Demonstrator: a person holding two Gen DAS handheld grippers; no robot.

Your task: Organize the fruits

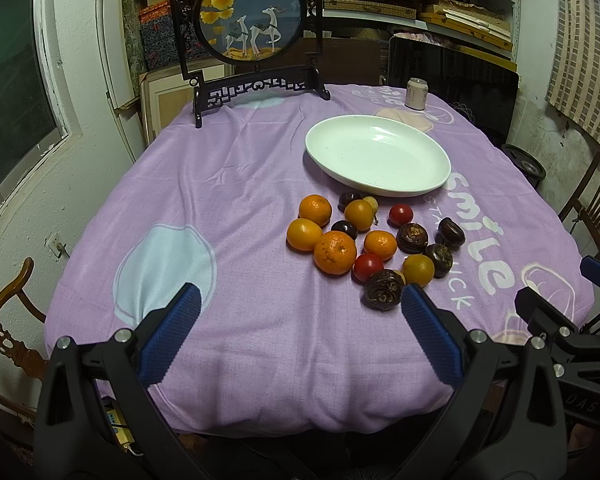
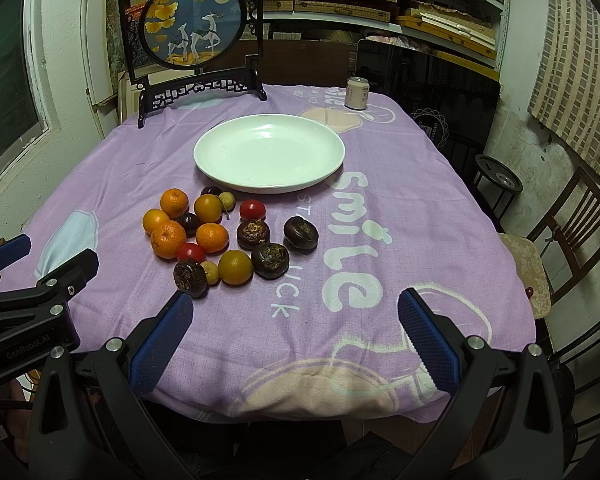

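A pile of fruit lies on the purple tablecloth: several oranges (image 1: 335, 252) (image 2: 168, 240), two red tomatoes (image 1: 368, 267) (image 2: 252, 210), several dark brown wrinkled fruits (image 1: 384, 290) (image 2: 270, 260) and small dark plums (image 1: 344, 229). An empty white plate (image 1: 420, 184) (image 2: 220, 168) stands just behind the pile. My left gripper (image 1: 300, 300) is open and empty, above the table's near edge, left of the pile. My right gripper (image 2: 294, 308) is open and empty, near the front edge, right of the pile.
A framed round deer picture on a black stand (image 1: 252, 28) (image 2: 194, 28) stands at the table's far left. A drink can (image 1: 416, 94) (image 2: 358, 93) stands at the far right. Wooden chairs (image 2: 572, 232) (image 1: 8, 320) flank the table. Shelves fill the back wall.
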